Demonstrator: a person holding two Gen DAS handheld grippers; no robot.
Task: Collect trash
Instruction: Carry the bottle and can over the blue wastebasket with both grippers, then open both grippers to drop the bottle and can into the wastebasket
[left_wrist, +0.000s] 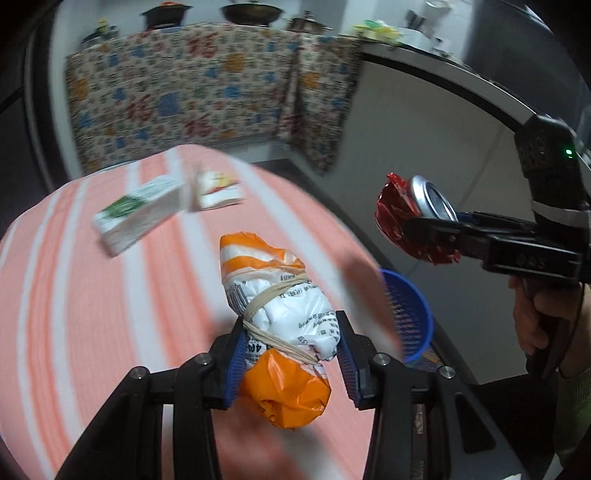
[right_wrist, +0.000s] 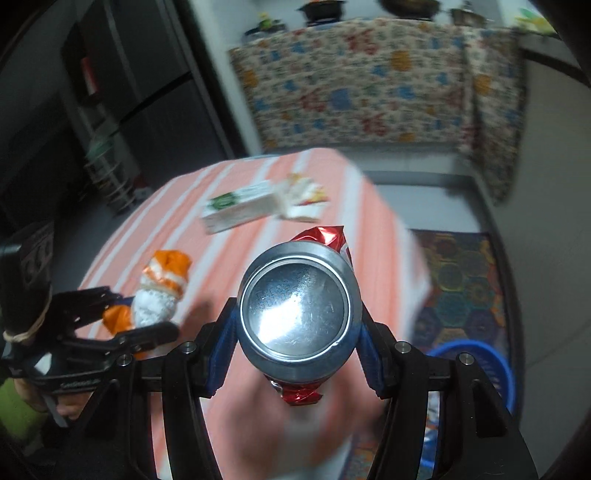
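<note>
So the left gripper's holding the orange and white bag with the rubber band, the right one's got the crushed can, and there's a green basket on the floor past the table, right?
Nearly. The basket is blue, not green, as the left wrist view shows. The rest holds: the left gripper grips the rubber-banded orange and white bag, and the right gripper holds the crushed can.

Left wrist view looks forward and steeply down along its own fingers, close above the striped tablecloth (left_wrist: 92, 314); the right gripper (left_wrist: 436, 229) enters at its right edge. Right wrist view faces likewise down, close in, from the other side; the left gripper (right_wrist: 147, 317) enters at lower left. Both share the tablecloth, the white carton (left_wrist: 138, 214) (right_wrist: 240, 210), the blue basket (left_wrist: 410, 314) (right_wrist: 480, 362) and the patterned curtain (left_wrist: 207, 96) (right_wrist: 369, 92) beyond.
</note>
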